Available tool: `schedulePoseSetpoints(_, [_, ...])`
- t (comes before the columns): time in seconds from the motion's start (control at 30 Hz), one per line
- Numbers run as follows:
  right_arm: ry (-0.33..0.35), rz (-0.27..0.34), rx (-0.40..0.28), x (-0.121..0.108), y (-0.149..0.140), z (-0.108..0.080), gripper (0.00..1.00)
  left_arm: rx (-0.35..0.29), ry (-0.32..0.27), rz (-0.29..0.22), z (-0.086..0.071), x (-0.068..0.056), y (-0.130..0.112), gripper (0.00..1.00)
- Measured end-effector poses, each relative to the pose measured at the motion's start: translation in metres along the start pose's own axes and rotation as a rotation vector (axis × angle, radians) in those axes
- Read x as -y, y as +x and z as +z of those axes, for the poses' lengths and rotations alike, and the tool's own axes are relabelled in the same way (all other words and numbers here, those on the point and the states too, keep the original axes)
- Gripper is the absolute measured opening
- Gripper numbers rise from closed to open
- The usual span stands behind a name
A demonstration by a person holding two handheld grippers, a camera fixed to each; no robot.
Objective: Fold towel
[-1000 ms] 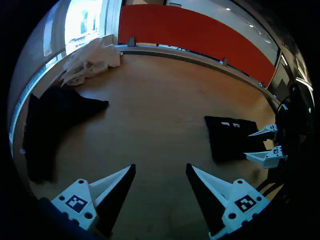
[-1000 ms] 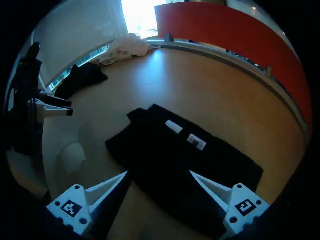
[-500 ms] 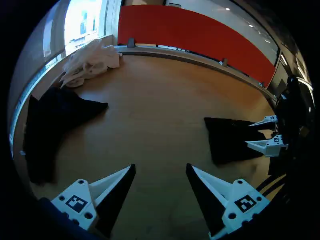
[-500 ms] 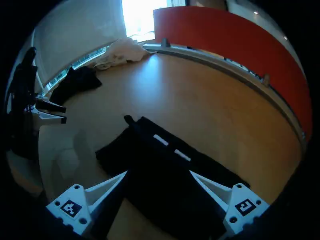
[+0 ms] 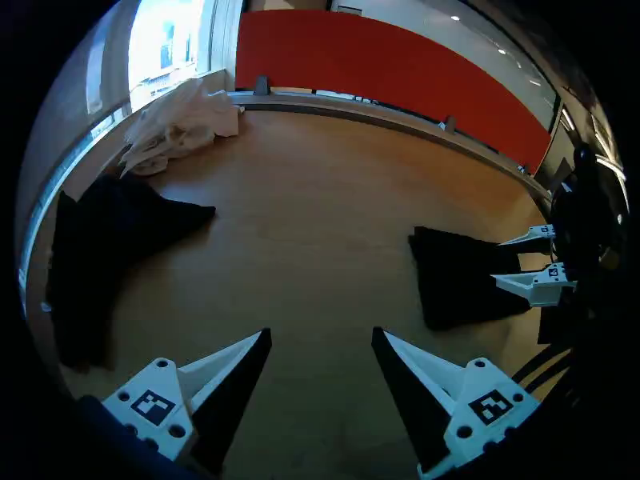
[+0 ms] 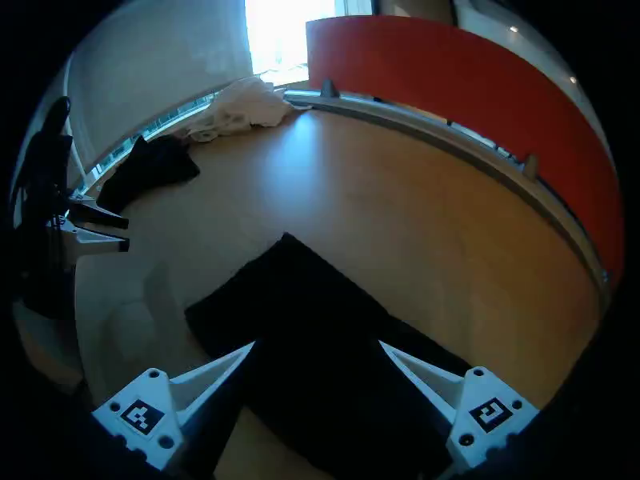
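A wooden table [image 5: 320,200] runs up to a red panel [image 5: 384,64], with a grey rail [image 5: 376,114] along the panel's foot. Left of the panel is a bright window [image 5: 160,48]. By the panel's left end lies a crumpled white cloth [image 5: 180,120], and farther out from the panel a dark cloth [image 5: 104,232].

The left gripper [image 5: 320,336] points forward from the bottom of the left gripper view, its two fingers spread wide. The right gripper [image 6: 318,346] sits at the bottom of the right gripper view, tilted downward, fingers equally wide apart.
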State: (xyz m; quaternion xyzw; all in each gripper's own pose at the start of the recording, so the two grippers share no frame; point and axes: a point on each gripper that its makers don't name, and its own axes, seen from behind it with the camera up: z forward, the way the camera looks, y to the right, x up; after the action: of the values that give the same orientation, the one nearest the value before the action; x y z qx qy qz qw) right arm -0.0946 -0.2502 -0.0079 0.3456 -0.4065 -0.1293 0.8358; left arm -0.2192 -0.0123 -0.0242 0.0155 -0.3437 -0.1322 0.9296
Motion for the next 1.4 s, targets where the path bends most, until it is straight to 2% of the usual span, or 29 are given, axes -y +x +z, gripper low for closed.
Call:
schedulePoseSetpoints(0.4, [-0.010, 0.012, 0.004, -0.003, -0.014, -0.011, 1.00, 0.000, -0.006, 0.009, 0.001, -0.005, 0.001, 0.93])
schedulePoseSetpoints(1.03, [-0.071, 0.072, 0.029, -0.029, -0.066, -0.050, 1.00, 0.012, -0.012, 0.045, 0.003, -0.014, -0.001, 0.93])
schedulePoseSetpoints(1.4, [-0.100, 0.087, 0.064, -0.046, -0.101, -0.069, 1.00, 0.008, -0.015, 0.057, 0.000, -0.019, 0.002, 0.93])
